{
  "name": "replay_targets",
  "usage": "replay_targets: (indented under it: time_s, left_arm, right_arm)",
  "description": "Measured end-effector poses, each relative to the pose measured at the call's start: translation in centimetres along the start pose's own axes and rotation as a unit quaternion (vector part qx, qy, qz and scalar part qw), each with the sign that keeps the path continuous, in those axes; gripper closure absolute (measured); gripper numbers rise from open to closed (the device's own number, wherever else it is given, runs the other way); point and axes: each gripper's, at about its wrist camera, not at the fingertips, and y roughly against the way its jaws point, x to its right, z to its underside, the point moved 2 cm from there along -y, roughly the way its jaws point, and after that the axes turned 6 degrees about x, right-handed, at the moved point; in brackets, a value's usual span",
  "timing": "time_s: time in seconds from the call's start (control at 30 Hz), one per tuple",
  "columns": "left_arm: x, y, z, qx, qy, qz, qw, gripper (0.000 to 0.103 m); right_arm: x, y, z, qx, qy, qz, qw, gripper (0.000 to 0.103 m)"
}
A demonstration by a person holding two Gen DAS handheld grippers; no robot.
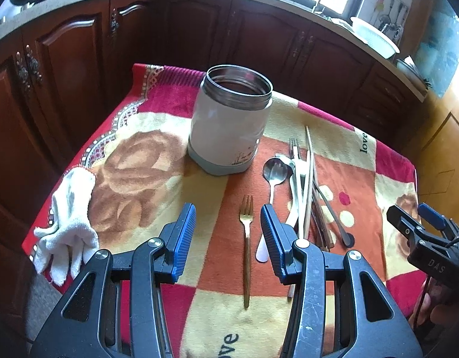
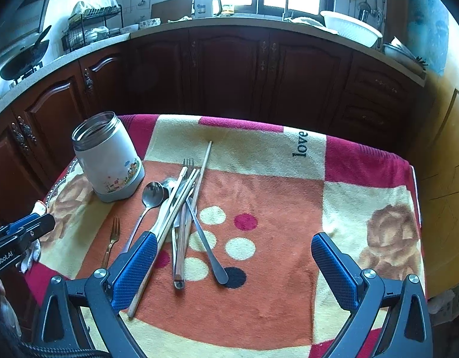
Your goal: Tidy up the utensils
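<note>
1. My left gripper (image 1: 228, 238) hangs with its jaws spread wide and nothing between the ribbed blue pads (image 1: 184, 235); the black frame behind them is scuffed hard plastic with silver rivets.
2. Below that gap lies a slim gold fork (image 1: 246, 238), tines pointing away from me, its long thin handle running back toward me on the cloth. No pad touches it.
3. My right gripper (image 2: 234, 271) is likewise released, its jaws wide apart over the orange patch, its cross-hatched blue pads (image 2: 333, 271) holding nothing.
4. The utensil pile (image 2: 181, 208) lies just ahead of my right gripper's left finger: a round-bowled steel spoon (image 2: 153, 194), a steel fork (image 2: 187, 162), pale straight chopsticks (image 2: 204, 164) and a dark smooth handle with a rounded end (image 2: 220, 276), all crossed over one another (I cannot separate every piece).
5. The container (image 1: 229, 119) stands upright to the left of the pile and apart from it: a squat cylinder with a matte white body, a grey base, a small cartoon print and a threaded steel mouth, open at the top.
6. Everything rests on a fuzzy blanket (image 2: 259, 283) of red, cream and orange squares with rose motifs, dots and the word "love".
7. A white knitted glove (image 1: 68, 226) lies crumpled at the blanket's left edge.
8. Dark carved wooden cabinets (image 2: 229, 74) run behind the table.
</note>
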Motion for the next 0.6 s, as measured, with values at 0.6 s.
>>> replay_targets:
  time_s: [0.6]
  left_arm:
    - [0.18, -0.71, 0.40, -0.005, -0.008, -0.007, 0.9999, 0.058]
  right_arm:
    - [-0.25, -0.77, 0.34, -0.009, -0.001, -0.009, 1.000, 0.000]
